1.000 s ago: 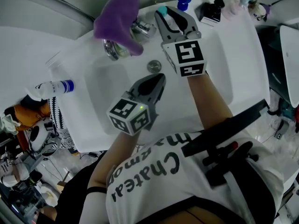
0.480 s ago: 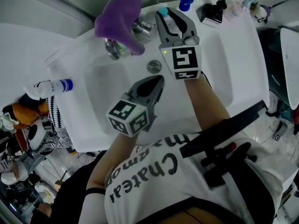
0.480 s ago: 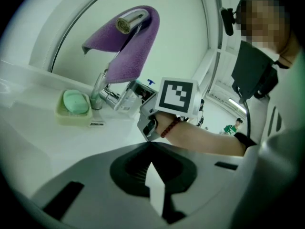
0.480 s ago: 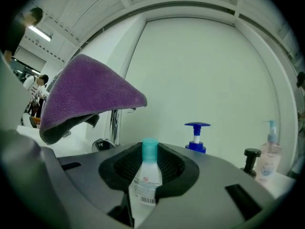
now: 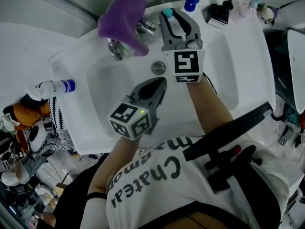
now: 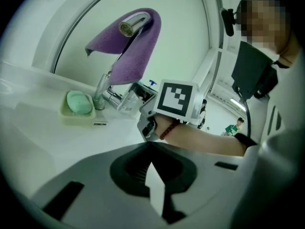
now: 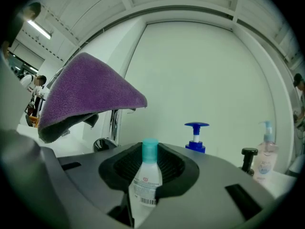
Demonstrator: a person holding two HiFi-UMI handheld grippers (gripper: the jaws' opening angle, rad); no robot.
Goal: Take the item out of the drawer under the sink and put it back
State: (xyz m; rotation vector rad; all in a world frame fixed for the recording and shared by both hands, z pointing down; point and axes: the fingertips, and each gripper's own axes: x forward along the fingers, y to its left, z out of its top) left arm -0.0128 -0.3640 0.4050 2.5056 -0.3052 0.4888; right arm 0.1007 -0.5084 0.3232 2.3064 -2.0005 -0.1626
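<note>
Right hand-held gripper [image 5: 171,14] clamps the teal-capped bottle [image 7: 147,180] over the sink [image 5: 107,111]'s back rim, at three o'clock from the purple cloth [image 5: 125,18]. Left hand-held gripper [image 5: 161,84] hovers above the basin, jaws together, empty.

Purple towel [image 5: 124,18], white bottle [image 7: 145,181] with teal cap, blue pump top [image 7: 195,147], pale green soap [image 6: 79,102], white sink [image 5: 238,66]
</note>
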